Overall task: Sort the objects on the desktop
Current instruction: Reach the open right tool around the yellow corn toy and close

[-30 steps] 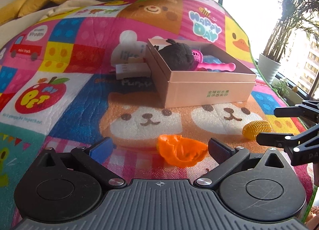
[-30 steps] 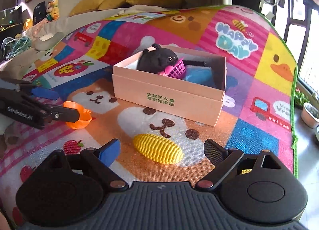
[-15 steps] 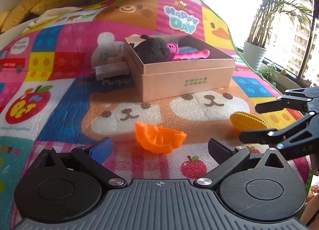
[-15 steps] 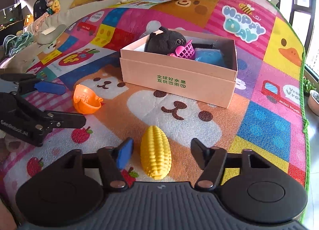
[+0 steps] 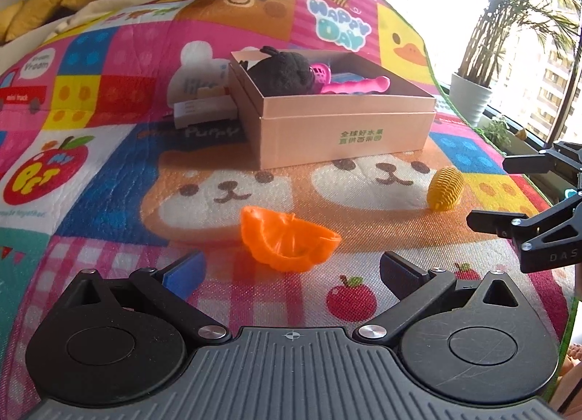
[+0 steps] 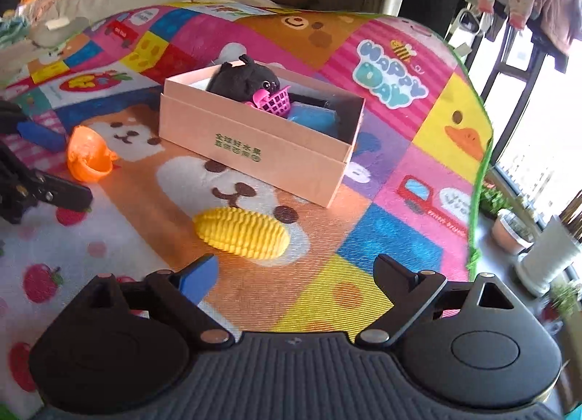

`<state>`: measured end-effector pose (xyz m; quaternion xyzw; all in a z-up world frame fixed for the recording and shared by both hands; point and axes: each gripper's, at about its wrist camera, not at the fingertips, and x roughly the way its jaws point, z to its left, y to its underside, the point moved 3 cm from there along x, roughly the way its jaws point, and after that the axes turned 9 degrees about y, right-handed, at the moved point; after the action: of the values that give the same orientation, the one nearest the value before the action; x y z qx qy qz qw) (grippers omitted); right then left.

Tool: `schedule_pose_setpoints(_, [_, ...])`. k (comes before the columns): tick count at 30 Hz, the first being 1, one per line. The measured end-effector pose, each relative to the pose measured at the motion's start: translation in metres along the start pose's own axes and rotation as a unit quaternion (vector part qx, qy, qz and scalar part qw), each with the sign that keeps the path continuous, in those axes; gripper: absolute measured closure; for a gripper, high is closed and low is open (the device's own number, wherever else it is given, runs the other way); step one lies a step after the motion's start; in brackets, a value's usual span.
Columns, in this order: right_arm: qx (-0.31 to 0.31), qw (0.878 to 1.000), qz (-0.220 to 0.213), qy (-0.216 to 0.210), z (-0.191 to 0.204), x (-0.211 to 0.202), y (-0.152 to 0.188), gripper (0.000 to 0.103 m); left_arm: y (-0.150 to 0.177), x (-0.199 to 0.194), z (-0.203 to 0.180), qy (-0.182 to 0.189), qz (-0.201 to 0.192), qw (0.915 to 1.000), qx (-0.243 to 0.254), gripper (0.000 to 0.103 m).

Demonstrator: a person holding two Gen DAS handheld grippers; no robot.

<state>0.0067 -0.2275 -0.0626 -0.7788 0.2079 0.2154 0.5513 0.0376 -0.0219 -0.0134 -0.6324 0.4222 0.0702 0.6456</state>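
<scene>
**Both claws wide, nothing held**

I hold my left gripper [image 5: 291,269] low over the play mat [image 5: 109,180], aimed at the pink box [image 5: 345,136]. Its jaws are spread wide and hold nothing; the orange toy [image 5: 287,238] lies on the mat just ahead of the tips, untouched. My right gripper [image 6: 296,274] also hangs low, jaws wide and empty, with the yellow corn [image 6: 242,232] lying crosswise just in front. Half a second ago that corn sat lengthwise between narrower jaws; now they have widened and pulled back from it. The box holds a black plush [image 6: 243,82], a pink basket [image 6: 276,103] and something blue [image 6: 313,118].
</scene>
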Motion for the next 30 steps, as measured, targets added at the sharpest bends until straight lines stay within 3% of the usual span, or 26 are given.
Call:
schedule_pose_setpoints(3, [0.042, 0.998, 0.006, -0.047, 0.001, 0.002, -0.006, 0.011, 0.002, 0.002, -0.001, -0.002, 0.003, 1.0, 0.002, 0.0])
schedule_pose_setpoints(13, [0.017, 0.998, 0.009, -0.055, 0.008, 0.018, -0.017, 0.019, 0.003, 0.002, -0.001, 0.001, 0.004, 1.0, 0.004, 0.0])
schedule_pose_setpoints(17, [0.032, 0.993, 0.027, -0.115, 0.011, 0.009, -0.01, 0.018, 0.003, 0.002, -0.001, 0.001, 0.004, 1.0, 0.004, 0.0])
schedule_pose_setpoints(20, [0.034, 0.986, 0.023, -0.164, 0.023, 0.003, -0.007, 0.019, 0.003, 0.002, -0.001, 0.001, 0.004, 1.0, 0.005, 0.0])
schedule_pose_setpoints(22, [0.032, 0.984, 0.012, -0.175, 0.028, -0.001, -0.01, 0.019, 0.003, 0.002, -0.001, 0.001, 0.004, 1.0, 0.005, 0.0])
schedule_pose_setpoints(25, [0.028, 0.988, -0.006, -0.152, 0.026, -0.005, -0.016, 0.019, 0.003, 0.002, -0.001, 0.0, 0.004, 1.0, 0.005, 0.0])
schedule_pose_setpoints(30, [0.044, 0.997, 0.008, -0.06, 0.013, 0.01, -0.016, 0.019, 0.003, 0.002, -0.001, 0.0, 0.005, 1.0, 0.006, 0.0])
